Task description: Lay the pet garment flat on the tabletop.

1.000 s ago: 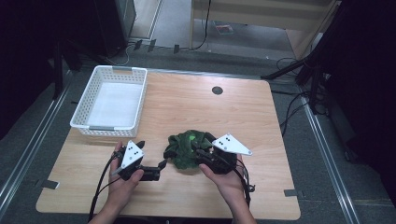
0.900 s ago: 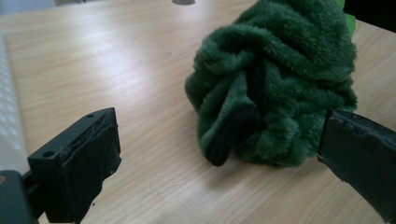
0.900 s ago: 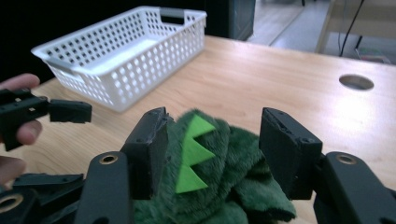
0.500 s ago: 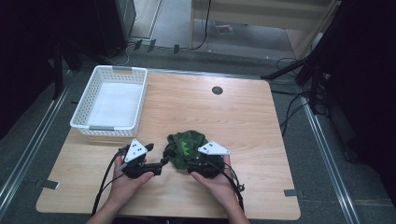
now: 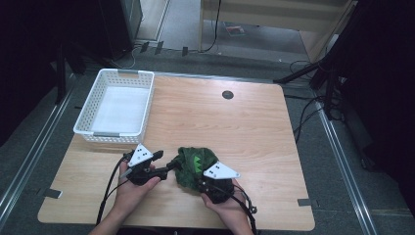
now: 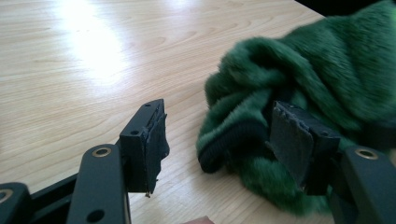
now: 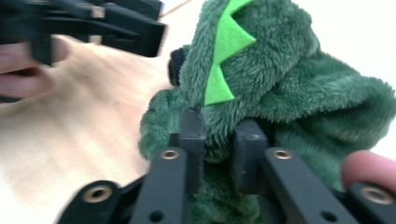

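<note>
I am looking down on a green plush (image 5: 194, 164) lying bunched near the front edge of the table (image 5: 254, 132), between my two grippers. My right gripper (image 7: 219, 140) is pinching a fold of its fur, jaws nearly closed, just below a bright green felt zigzag (image 7: 223, 56). My left gripper (image 6: 219, 140) is standing wide open; one jaw is over bare wood, the other is pressing against the plush beside its dark ribbed cuff (image 6: 229, 144). A white basket (image 5: 98, 131) is sitting well apart at the table's far left.
</note>
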`<action>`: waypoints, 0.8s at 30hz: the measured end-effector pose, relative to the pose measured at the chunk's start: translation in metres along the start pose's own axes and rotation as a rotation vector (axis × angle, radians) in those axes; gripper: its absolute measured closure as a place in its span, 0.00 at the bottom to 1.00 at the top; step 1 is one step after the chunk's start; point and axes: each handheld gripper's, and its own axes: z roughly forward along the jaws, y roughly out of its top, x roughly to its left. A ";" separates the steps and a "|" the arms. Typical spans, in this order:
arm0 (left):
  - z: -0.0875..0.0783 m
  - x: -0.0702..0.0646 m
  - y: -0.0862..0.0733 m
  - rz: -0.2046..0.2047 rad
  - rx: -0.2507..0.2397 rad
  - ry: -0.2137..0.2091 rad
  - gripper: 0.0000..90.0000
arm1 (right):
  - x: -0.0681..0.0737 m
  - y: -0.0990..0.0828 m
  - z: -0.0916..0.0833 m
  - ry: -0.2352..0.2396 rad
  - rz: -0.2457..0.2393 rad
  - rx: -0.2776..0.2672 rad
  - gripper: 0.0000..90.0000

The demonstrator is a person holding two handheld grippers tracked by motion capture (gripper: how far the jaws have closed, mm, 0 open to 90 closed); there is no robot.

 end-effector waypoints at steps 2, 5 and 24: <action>0.001 -0.001 0.000 -0.001 -0.001 -0.001 0.41 | 0.003 -0.001 -0.006 0.008 0.001 -0.026 0.63; 0.004 -0.005 -0.002 0.014 0.013 -0.013 0.41 | 0.005 0.000 -0.027 -0.002 -0.014 -0.111 0.47; 0.023 -0.010 -0.018 0.026 0.087 -0.115 0.89 | -0.036 0.060 0.021 -0.106 0.015 -0.106 0.97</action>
